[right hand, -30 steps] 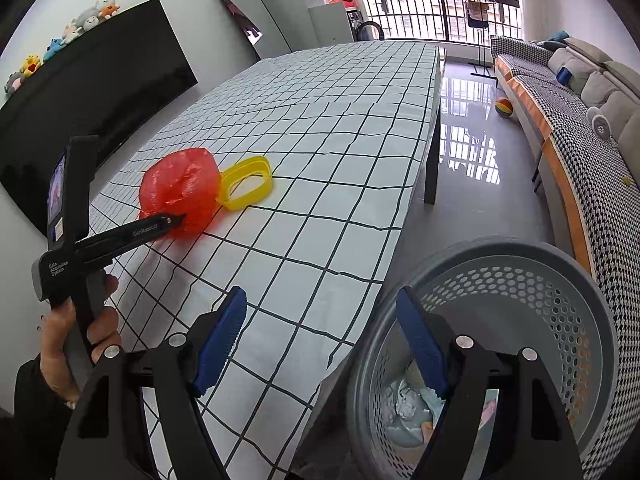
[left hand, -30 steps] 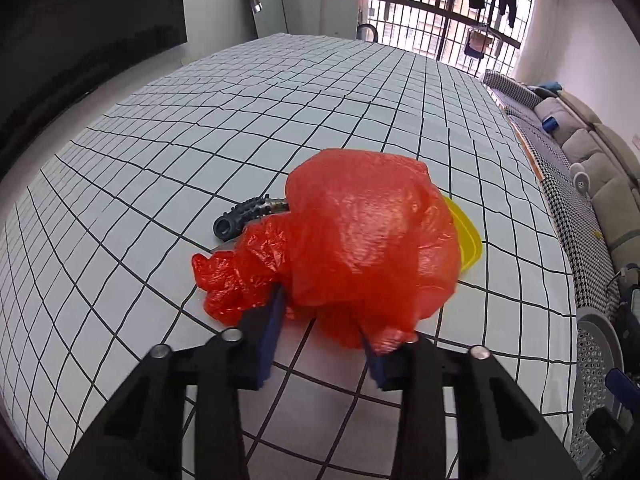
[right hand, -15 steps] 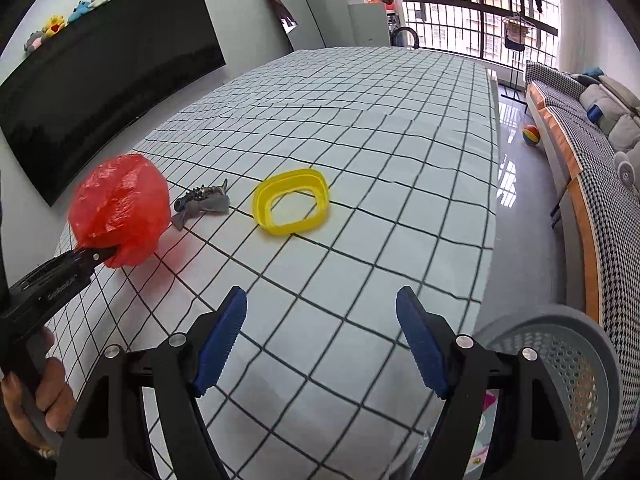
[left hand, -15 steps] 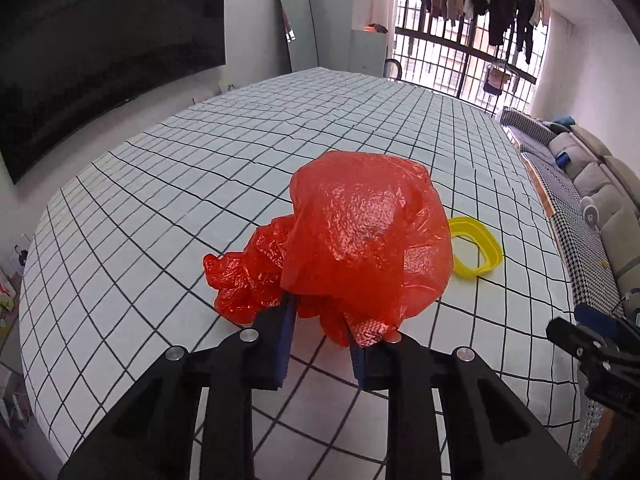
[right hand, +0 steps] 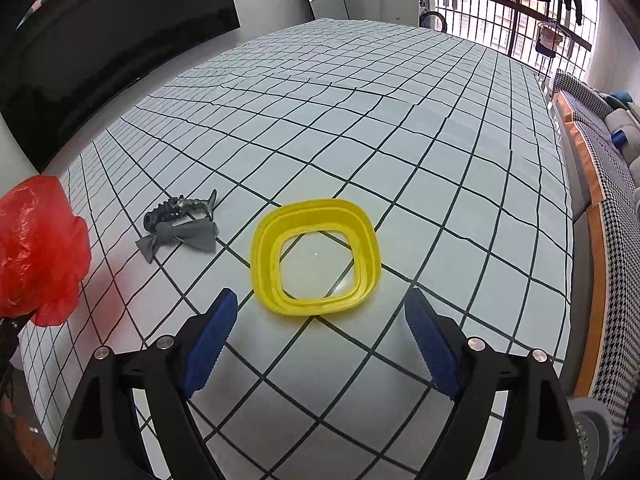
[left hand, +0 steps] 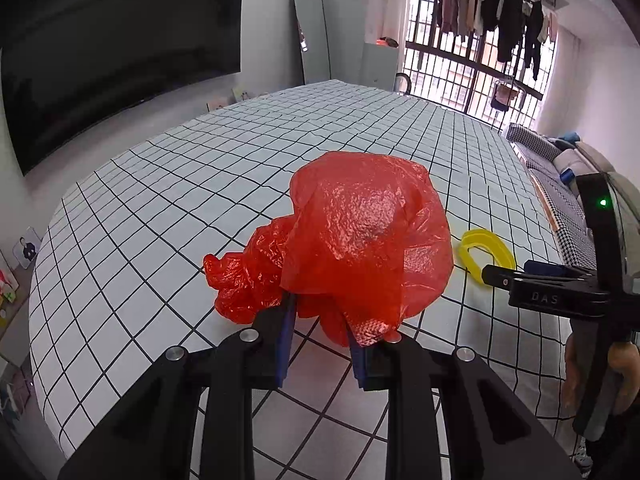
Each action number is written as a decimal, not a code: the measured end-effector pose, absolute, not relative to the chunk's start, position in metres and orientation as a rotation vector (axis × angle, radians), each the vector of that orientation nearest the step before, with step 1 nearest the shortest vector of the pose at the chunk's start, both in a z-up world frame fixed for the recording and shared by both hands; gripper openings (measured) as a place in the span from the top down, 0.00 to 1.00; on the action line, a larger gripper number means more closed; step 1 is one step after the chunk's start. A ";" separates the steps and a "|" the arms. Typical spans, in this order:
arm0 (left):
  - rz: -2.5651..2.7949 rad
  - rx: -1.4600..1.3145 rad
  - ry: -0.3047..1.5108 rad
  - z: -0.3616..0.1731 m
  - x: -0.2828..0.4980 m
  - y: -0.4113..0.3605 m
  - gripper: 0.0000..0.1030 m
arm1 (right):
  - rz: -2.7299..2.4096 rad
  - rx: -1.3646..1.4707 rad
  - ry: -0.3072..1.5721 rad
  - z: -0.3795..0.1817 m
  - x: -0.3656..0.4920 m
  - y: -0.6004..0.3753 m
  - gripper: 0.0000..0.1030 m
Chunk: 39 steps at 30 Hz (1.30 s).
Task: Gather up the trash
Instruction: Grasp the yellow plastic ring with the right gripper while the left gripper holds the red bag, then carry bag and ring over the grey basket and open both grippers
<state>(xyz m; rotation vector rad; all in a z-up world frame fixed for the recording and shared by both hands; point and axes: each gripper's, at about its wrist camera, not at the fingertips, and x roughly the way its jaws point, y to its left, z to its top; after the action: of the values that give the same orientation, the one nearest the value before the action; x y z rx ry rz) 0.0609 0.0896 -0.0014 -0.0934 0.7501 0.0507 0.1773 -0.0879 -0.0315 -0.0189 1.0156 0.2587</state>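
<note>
Red bag [left hand: 360, 240] lifted higher off grid tablecloth [right hand: 360, 120]; TV [left hand: 100, 60] behind.

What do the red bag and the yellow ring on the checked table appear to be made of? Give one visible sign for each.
Red bag: thin plastic film, apparently; glossy, crinkled, translucent.
Yellow ring: probably rigid moulded plastic; smooth, stepped ridges, keeps its shape.

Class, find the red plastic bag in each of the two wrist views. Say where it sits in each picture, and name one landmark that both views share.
Left wrist view: the red bag fills the centre, pinched in the left gripper.
Right wrist view: the red bag sits at the far left edge, raised off the table.
Shared landmark: the yellow ring on the checked tablecloth, right of the bag in both views.
</note>
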 end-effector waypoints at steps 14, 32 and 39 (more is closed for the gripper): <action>0.051 -0.116 0.754 -0.005 0.055 0.089 0.77 | 0.227 -0.110 1.050 -0.046 0.208 -0.066 0.20; 0.000 -0.099 0.763 -0.001 0.046 0.066 0.77 | 0.203 -0.049 0.963 -0.014 0.148 -0.078 0.34; -0.073 -0.082 0.757 0.006 0.031 0.034 0.77 | 0.115 0.001 0.951 -0.009 0.093 -0.116 0.34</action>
<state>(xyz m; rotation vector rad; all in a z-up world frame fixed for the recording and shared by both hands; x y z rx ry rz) 0.0314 0.0344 0.0058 -0.0818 0.7571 -0.0732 0.0929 -0.1159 -0.0092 0.0014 0.9513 0.1149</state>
